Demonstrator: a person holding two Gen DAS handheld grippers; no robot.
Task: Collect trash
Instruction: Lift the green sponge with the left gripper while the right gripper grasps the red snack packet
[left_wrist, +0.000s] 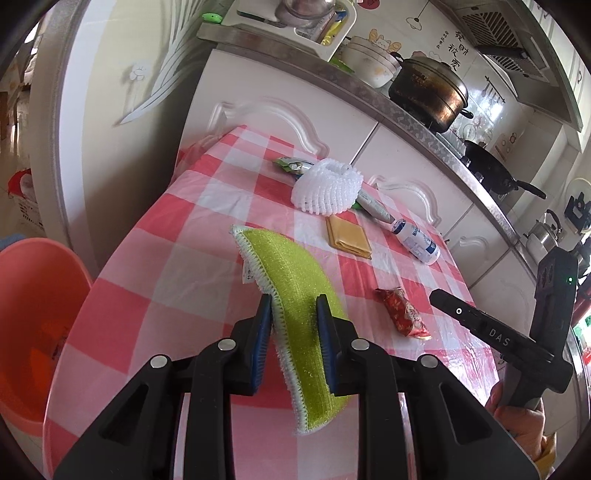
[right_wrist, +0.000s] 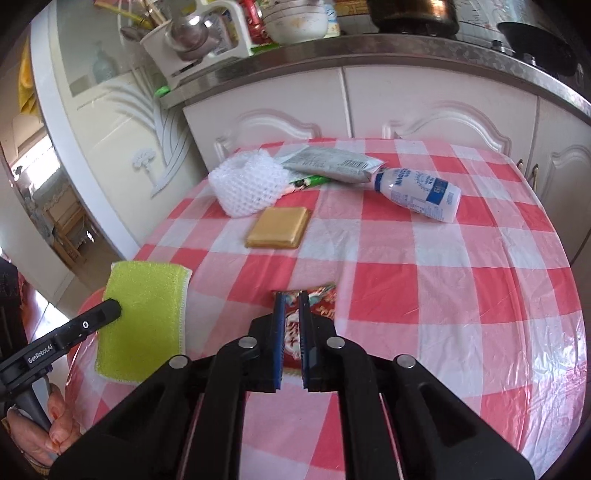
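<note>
Left gripper (left_wrist: 291, 306) was clamped on a green scouring pad (left_wrist: 295, 295), blue pads pressing its two faces; the pad stood on edge, bent, above the near part of the table (left_wrist: 147, 258). In the right wrist view the same pad showed flat-on at the table's left edge, with one black finger of the left gripper across it.

Right gripper (right_wrist: 291, 299) was closed on a red snack wrapper (right_wrist: 321, 299), jaws narrow, the wrapper's printed face visible between the blue pads. Whether the wrapper was lifted clear of the red-and-white checked cloth could not be told.

Left lying on the table, toward the far side: a white foam fruit net (right_wrist: 245, 184), a flat yellow packet (right_wrist: 279, 227) just in front of it, a grey foil pouch (right_wrist: 332, 164) behind, and a white bottle with blue label (right_wrist: 419, 194) on its side, its cap end touching the pouch.

A pink bin (left_wrist: 37, 325) stood beside the table at the left, low, apart from the pad.

A hand (right_wrist: 48, 424) gripped the left handle.
</note>
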